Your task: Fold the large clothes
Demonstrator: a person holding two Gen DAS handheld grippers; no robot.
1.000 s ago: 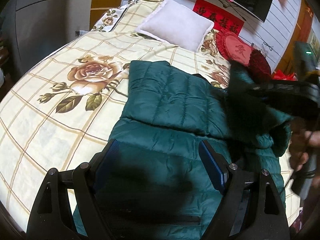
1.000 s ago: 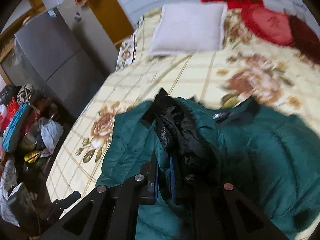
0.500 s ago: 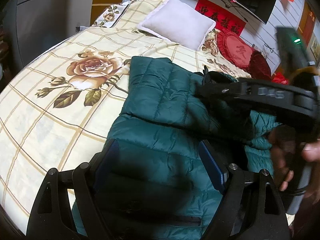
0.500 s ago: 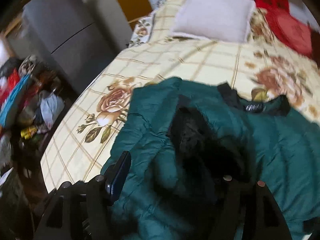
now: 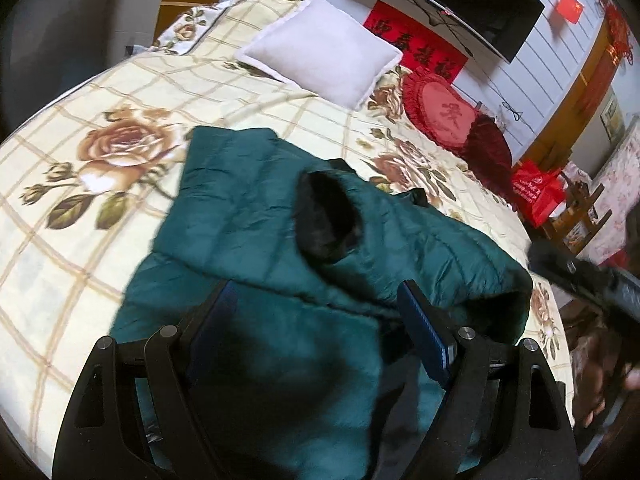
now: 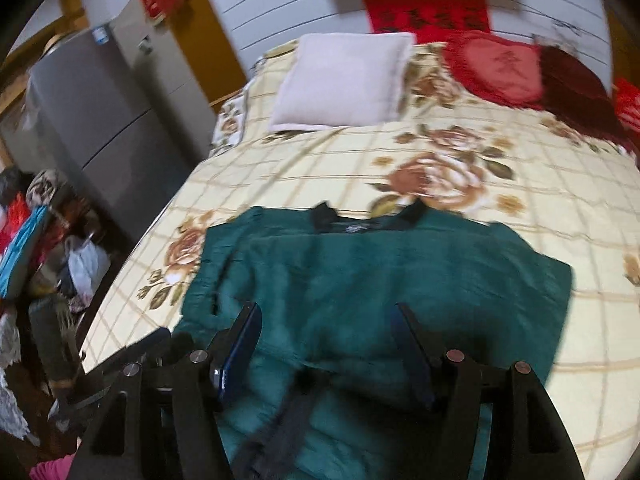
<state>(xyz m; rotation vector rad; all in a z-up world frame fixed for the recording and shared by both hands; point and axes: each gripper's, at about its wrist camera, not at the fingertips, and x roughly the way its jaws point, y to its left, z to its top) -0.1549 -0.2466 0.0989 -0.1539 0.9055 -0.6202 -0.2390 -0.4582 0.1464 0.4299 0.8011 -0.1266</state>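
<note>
A dark green quilted jacket (image 5: 248, 208) lies on the flowered bedspread (image 5: 80, 216). One sleeve with a black furry cuff (image 5: 328, 216) lies folded across its body. My left gripper (image 5: 316, 292) hovers open over the jacket's near part, with nothing between its blue pads. In the right wrist view the jacket (image 6: 360, 264) is spread with its black collar (image 6: 368, 216) at the far side. My right gripper (image 6: 326, 312) stands open above the jacket's near half and grips nothing. The right gripper's black body (image 5: 592, 280) also shows at the right edge of the left wrist view, with a hand below it.
A white pillow (image 5: 320, 64) and a red heart cushion (image 5: 440, 112) lie at the head of the bed. A red bag (image 5: 536, 192) stands beyond the bed's right side. A grey cabinet (image 6: 92, 120) and a pile of clutter (image 6: 40, 260) stand left of the bed.
My right gripper was shut on the black-cuffed sleeve, then opened, let it go and drew back. The sleeve now rests across the jacket. My left gripper shifted slightly and stayed open.
</note>
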